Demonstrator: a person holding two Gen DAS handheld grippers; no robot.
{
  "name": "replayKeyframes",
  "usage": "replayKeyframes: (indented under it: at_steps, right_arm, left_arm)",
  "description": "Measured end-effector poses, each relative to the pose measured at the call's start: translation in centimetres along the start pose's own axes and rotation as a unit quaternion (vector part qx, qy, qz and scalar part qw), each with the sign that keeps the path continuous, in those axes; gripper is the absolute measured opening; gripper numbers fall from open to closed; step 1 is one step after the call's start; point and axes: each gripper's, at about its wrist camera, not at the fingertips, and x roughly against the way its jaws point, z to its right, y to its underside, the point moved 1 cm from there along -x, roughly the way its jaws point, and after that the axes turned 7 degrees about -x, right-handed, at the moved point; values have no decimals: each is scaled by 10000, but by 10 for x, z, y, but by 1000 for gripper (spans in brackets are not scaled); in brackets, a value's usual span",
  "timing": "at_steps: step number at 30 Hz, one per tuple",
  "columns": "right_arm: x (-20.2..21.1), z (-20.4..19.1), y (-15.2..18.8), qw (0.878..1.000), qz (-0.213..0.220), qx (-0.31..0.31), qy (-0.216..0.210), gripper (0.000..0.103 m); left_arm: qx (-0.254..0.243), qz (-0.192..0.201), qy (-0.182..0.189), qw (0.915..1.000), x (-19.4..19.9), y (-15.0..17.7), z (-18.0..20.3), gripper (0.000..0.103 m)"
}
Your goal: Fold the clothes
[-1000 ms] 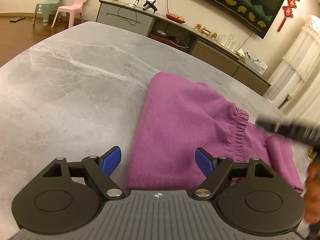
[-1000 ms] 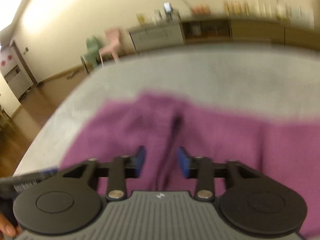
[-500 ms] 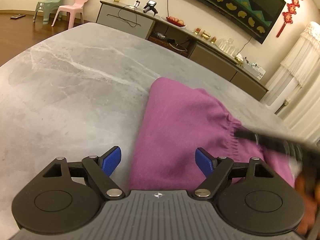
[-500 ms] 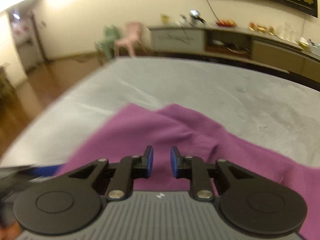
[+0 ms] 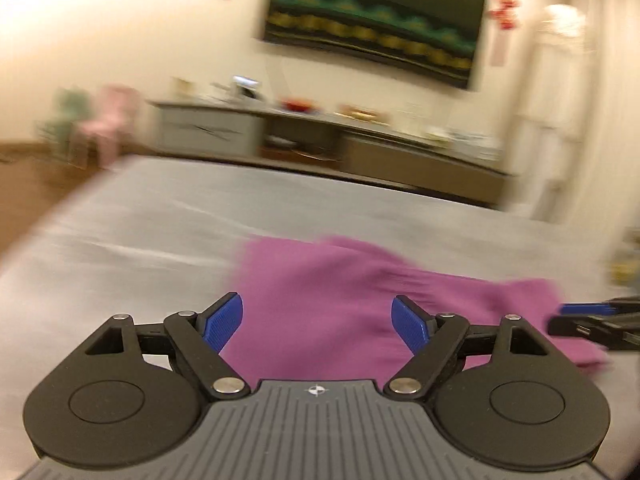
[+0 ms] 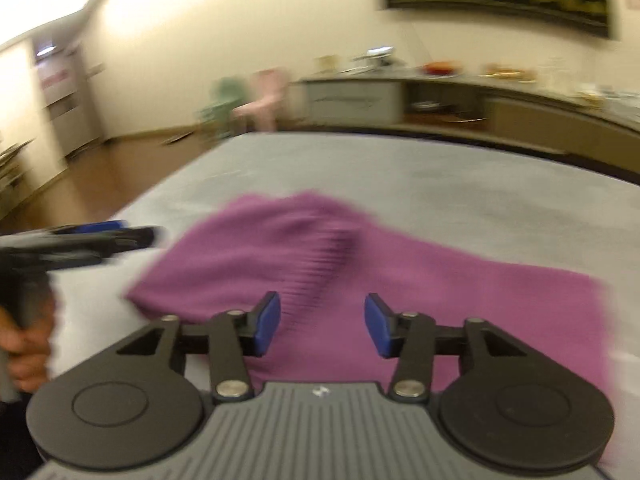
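Observation:
A purple garment (image 5: 360, 292) lies folded over on the grey marble table (image 5: 140, 232), its gathered waistband (image 6: 320, 256) showing as ribbing in the right wrist view. My left gripper (image 5: 318, 320) hovers above the garment's near edge, jaws wide open, nothing between the blue pads. My right gripper (image 6: 322, 324) hangs over the purple garment (image 6: 460, 292) with its jaws opening and no cloth between the pads. Each gripper shows at the other view's edge: the right gripper (image 5: 592, 320) at the right, the left gripper (image 6: 92, 236) at the left with a hand (image 6: 24, 356) on its handle. Both views are motion-blurred.
Bare table surface stretches to the left and beyond the garment (image 6: 440, 176). Behind the table stands a long sideboard (image 5: 320, 140) under a dark wall screen (image 5: 376, 28). Two small plastic chairs (image 5: 96, 120) stand on the wooden floor at the far left.
Both grippers have pulled back and tilted up, so more of the room shows. The right gripper's jaws narrowed half a second ago and have now spread apart again. The left gripper's jaws stayed wide.

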Motion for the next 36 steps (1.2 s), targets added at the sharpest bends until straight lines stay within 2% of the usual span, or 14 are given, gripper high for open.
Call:
replayKeyframes:
  at_steps: [2, 3, 5, 7, 9, 13, 17, 20, 22, 23, 27, 33, 35, 36]
  right_arm:
    - [13, 55, 7, 9968, 66, -606, 511, 50]
    - [17, 82, 11, 9929, 57, -953, 710, 49]
    - [17, 113, 19, 9884, -59, -1350, 690, 49]
    - [15, 139, 27, 9838, -195, -1686, 585, 45]
    - [18, 146, 28, 9839, -145, -1719, 473, 47]
    - [26, 151, 29, 9858, -23, -1617, 442, 58]
    - [23, 158, 32, 9847, -136, -1655, 520, 59]
    - [17, 163, 34, 9855, -235, -1608, 494, 59]
    - [14, 165, 36, 9861, -296, -1565, 470, 49]
    - [15, 166, 36, 9864, -296, -1564, 414, 32]
    - [21, 165, 36, 9878, -211, -1533, 197, 16]
    - [37, 162, 31, 9880, 48, -1536, -128, 13]
    - [41, 159, 30, 9880, 121, -1525, -227, 13]
    - [43, 158, 29, 9880, 136, -1515, -250, 12]
  left_arm:
    - [-79, -370, 399, 9985, -24, 5, 24, 83]
    - [-221, -661, 427, 9967, -39, 10, 36, 83]
    - [-647, -1200, 217, 9904, -64, 19, 57, 82]
    - [-982, -1291, 21, 9868, -69, 14, 76, 82]
    - [-1003, -1142, 119, 9883, -64, -2, 91, 83]
    - [-955, -926, 627, 9891, -64, -45, 139, 87]
    - [-1071, -1365, 1083, 9789, -107, -73, 194, 91]
    - [-1345, -1778, 1198, 9674, -147, -84, 238, 91]
    - [-1547, -2012, 1268, 9589, -167, -84, 263, 92]
    - [-1650, -2096, 1264, 9554, -175, -83, 275, 92]
    - [-2002, -2396, 1276, 9414, -193, -72, 312, 92]
    - [-2534, -2699, 1251, 9205, -210, -57, 341, 90]
    - [-2595, -2689, 1219, 9195, -212, -54, 341, 88]
    - [-2600, -2673, 1204, 9200, -212, -53, 340, 75]
